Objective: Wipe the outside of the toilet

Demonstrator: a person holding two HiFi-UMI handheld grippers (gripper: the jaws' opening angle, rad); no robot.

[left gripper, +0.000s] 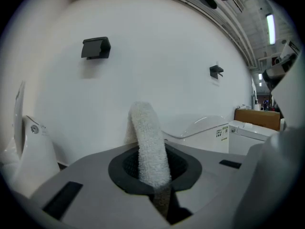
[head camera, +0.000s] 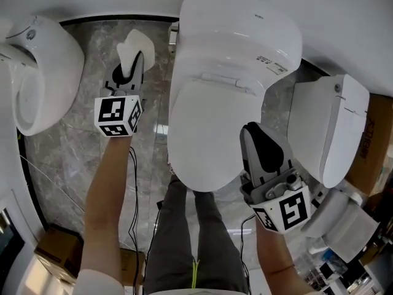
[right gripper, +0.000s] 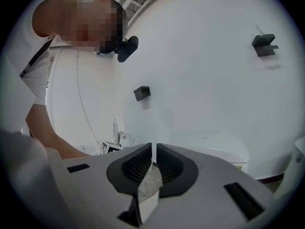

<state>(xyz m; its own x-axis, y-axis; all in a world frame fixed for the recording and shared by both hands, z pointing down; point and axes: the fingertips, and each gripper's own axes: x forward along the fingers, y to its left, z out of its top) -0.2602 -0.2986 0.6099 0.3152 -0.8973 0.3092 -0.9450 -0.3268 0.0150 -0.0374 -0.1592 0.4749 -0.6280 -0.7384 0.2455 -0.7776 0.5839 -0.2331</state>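
Two claws — left claw [left gripper: 153, 178] pinching white cloth [left gripper: 148, 140] | right claw [right gripper: 153, 168] pressed together, empty

no text readable, small labels [head camera: 265, 59] on the toilet [head camera: 215, 121] too tiny, cardboard box [head camera: 368, 146] print blurred

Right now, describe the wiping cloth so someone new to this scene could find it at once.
Start at the big closed toilet in the middle of the head view. Just left of its back, the left tongs pinch a white cloth. It is the only fuzzy, floppy thing among hard glossy porcelain.
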